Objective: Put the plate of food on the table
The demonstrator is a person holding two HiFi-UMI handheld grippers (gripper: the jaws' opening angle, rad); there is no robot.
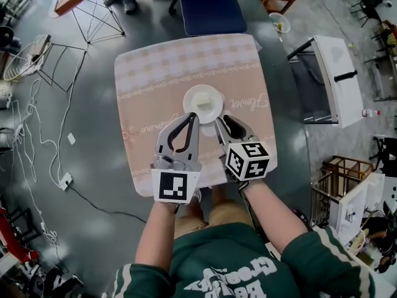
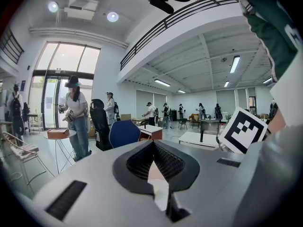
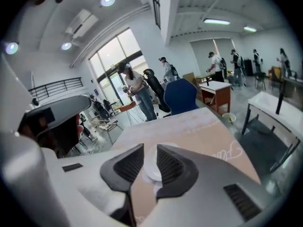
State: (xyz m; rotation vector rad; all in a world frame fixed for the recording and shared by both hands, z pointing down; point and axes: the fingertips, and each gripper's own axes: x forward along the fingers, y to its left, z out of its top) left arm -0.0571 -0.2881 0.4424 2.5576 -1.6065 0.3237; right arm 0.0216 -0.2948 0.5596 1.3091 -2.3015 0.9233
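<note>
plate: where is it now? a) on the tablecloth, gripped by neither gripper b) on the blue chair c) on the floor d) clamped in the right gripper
A: the plate rests on the tablecloth; neither the left gripper nor the right gripper grips it.

The head view looks steeply down onto the desk (image 1: 149,92). The left gripper view faces almost level across the room, the right gripper view tilts toward the desk; all 3 show the blue chair (image 1: 208,5).

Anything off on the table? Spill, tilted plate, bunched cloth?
Nothing stands out. The plate sits level near the middle of the tablecloth, which lies flat with no spill. The left gripper and right gripper hold nothing.
</note>
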